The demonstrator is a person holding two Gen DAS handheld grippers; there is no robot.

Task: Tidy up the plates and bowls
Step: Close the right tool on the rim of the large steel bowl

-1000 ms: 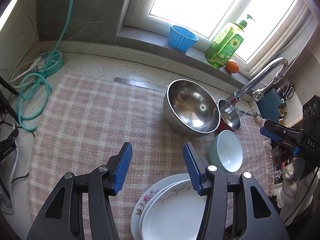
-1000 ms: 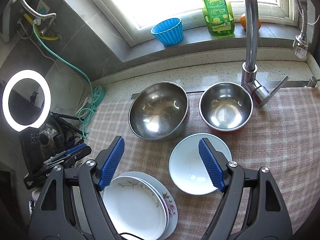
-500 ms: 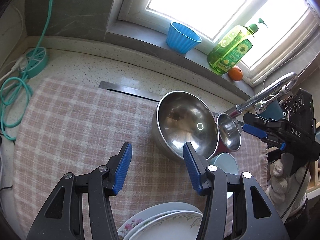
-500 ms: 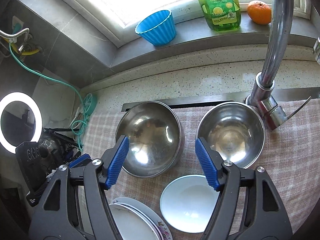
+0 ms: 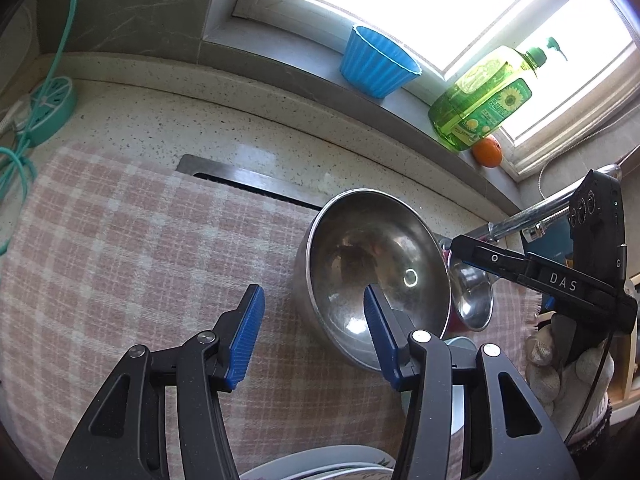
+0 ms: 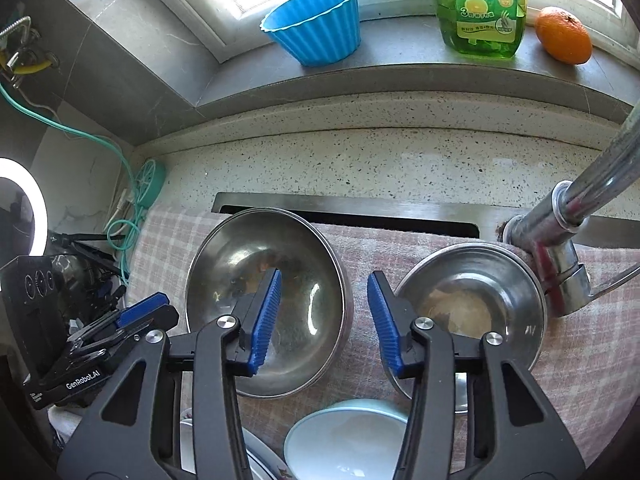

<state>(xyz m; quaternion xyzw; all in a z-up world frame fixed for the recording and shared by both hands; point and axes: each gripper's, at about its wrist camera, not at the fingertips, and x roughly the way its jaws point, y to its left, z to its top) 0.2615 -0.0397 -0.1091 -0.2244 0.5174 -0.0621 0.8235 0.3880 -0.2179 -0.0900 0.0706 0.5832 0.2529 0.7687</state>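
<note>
A large steel bowl (image 5: 376, 280) (image 6: 268, 304) stands on the checked cloth (image 5: 120, 260), with a smaller steel bowl (image 6: 468, 312) to its right. My left gripper (image 5: 314, 320) hovers over the large bowl's left rim, jaws closing slightly, one finger inside the bowl and one outside, pads not touching. My right gripper (image 6: 324, 304) straddles the same bowl's right rim. Its jaws are closing and the pads are still clear of the metal. A pale blue bowl (image 6: 348, 432) and stacked flowered plates (image 6: 256, 456) lie below the fingers.
The faucet (image 6: 580, 216) rises right behind the small bowl. On the sill stand a blue cup (image 6: 316, 24), a soap bottle (image 6: 480, 8) and an orange (image 6: 564, 36). A teal cable (image 5: 16, 160) lies at the left. A gloved hand (image 5: 560, 368) holds the right gripper.
Both grippers moved forward and down toward the steel bowls. The plates and pale bowl slid to the bottom edge of both views. The right jaws narrowed markedly.
</note>
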